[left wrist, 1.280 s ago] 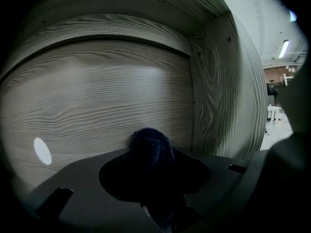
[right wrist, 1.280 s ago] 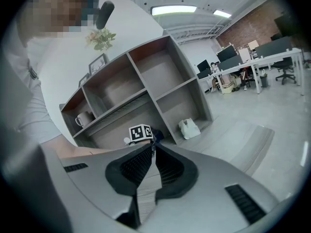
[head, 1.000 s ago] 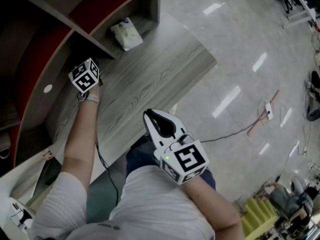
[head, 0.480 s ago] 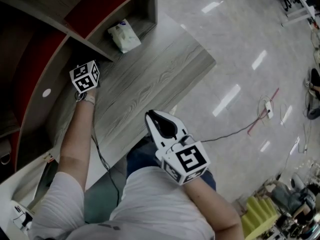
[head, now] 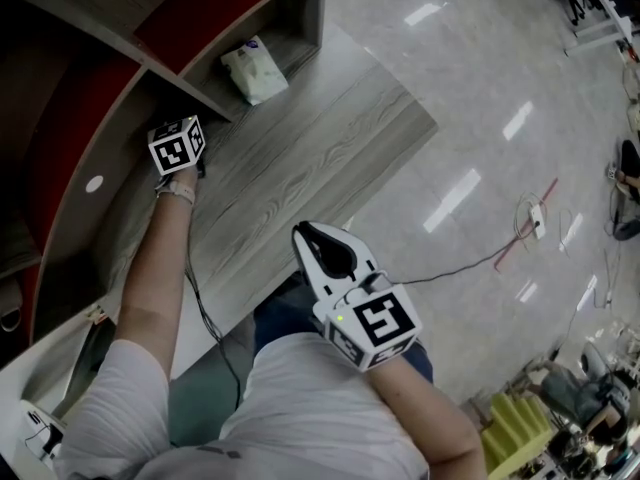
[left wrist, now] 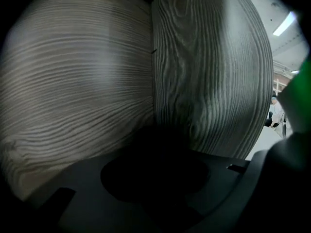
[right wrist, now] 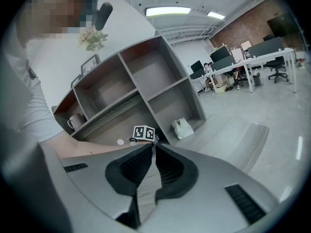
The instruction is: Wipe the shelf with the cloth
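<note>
The grey wood-grain shelf unit (head: 300, 158) has red-backed compartments. A white folded cloth or packet (head: 253, 71) lies in the right lower compartment, also visible in the right gripper view (right wrist: 183, 127). My left gripper (head: 178, 148) reaches into the neighbouring lower compartment, close to the upright divider (head: 190, 96). Its view shows only wood grain (left wrist: 97, 81) up close, and its jaws are a dark mass, so their state is unclear. My right gripper (head: 318, 243) hangs near my body over the platform's front edge, shut with nothing in it (right wrist: 154, 152).
A white round disc (head: 93, 181) lies on the shelf floor left of my left arm. A mug (right wrist: 75, 122) stands in a left compartment. Cables (head: 520, 238) run across the glossy floor at the right. Desks and chairs (right wrist: 252, 64) stand far off.
My left gripper has shifted slightly to the right, toward the divider. The right gripper has stayed where it was.
</note>
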A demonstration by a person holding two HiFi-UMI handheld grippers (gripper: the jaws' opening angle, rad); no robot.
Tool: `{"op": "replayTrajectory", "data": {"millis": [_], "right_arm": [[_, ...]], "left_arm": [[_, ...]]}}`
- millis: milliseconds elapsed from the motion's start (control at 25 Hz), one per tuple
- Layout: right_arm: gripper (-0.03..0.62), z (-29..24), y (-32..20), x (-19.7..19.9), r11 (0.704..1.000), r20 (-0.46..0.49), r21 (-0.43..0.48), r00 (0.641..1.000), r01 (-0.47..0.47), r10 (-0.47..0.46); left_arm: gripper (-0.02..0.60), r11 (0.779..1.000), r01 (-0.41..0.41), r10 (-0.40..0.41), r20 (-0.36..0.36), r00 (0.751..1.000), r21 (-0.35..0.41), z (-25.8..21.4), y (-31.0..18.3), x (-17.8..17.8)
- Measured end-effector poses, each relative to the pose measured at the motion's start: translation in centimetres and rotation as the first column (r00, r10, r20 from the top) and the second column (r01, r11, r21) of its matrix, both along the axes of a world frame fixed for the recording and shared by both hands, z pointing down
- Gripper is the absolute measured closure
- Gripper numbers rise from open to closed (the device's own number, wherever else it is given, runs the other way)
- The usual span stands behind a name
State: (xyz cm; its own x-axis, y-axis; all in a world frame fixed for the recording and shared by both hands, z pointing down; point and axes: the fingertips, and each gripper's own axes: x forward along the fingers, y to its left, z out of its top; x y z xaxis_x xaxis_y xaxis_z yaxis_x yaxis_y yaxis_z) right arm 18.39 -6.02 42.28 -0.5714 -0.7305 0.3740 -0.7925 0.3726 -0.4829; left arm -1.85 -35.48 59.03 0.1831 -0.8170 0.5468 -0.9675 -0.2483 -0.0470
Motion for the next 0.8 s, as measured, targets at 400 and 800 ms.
{"op": "replayTrajectory", "data": {"millis": [400,800], "right_arm": [[0.559,-0.4,0.1,-1.2,1.0,-0.007,0.0,1.0,0.008,-0.008],[0.559,-1.0,1.0,-6.6,0.993,-0.003,0.014,0.993,0.115,-0.115]], "left_arm": [[0.44,0.997,0.071,-0.071,-0.013,0.997,0.027,0.3,2.4,-3.6],[0.442,0.986,0.165,-0.165,-0.006,0.986,0.024,0.6,7.2,-11.3]]}}
